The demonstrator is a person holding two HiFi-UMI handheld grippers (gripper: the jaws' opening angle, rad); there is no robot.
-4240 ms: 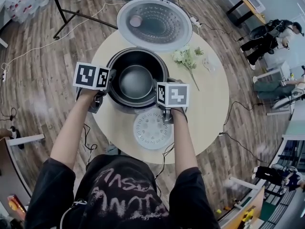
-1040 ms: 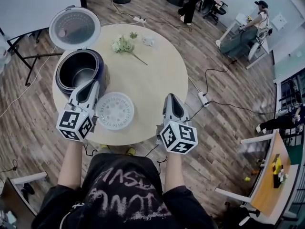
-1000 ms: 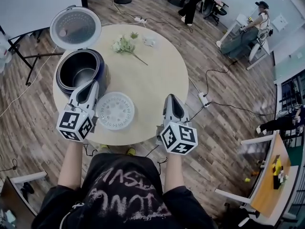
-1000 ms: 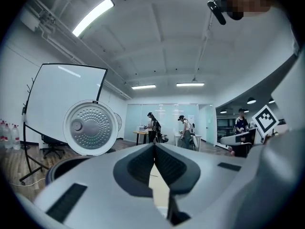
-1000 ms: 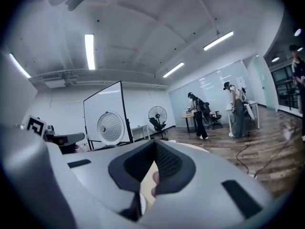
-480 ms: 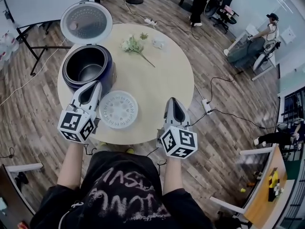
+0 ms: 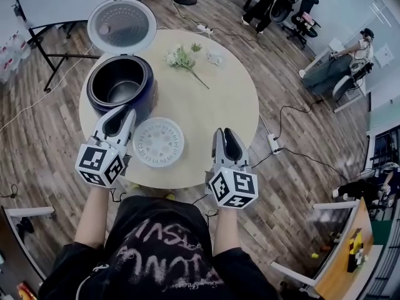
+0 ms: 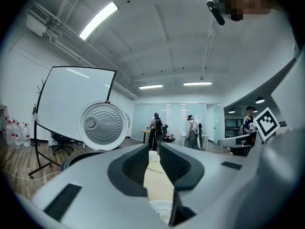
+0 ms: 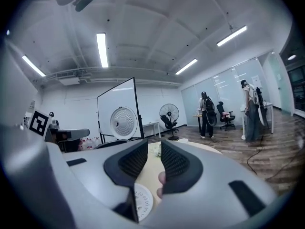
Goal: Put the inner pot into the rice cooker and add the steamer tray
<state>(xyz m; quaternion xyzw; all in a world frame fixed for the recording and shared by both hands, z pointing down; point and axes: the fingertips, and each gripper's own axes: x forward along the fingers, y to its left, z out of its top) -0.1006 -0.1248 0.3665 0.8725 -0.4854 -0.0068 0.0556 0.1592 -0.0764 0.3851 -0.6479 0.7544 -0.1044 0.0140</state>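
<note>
The dark rice cooker (image 7: 122,86) stands at the table's left with its lid (image 7: 122,25) swung up, and the inner pot (image 7: 120,91) sits inside it. The white perforated steamer tray (image 7: 159,142) lies flat on the table in front of the cooker. My left gripper (image 7: 127,111) hovers just left of the tray, beside the cooker's front. My right gripper (image 7: 224,132) is at the table's near edge, right of the tray. Both pairs of jaws are opening, a narrow gap with nothing in it. The tray (image 9: 142,199) shows low in the right gripper view.
A sprig of white flowers (image 7: 182,58) and a small white object (image 7: 215,57) lie at the far side of the round table (image 7: 225,92). A whiteboard stand (image 7: 44,55) is at the left. Cables and a power strip (image 7: 274,144) lie on the floor.
Both grippers came back from the cooker's rim to the table's near edge. Over the last second they crept slightly forward, and both pairs of jaws went from shut to a narrow gap.
</note>
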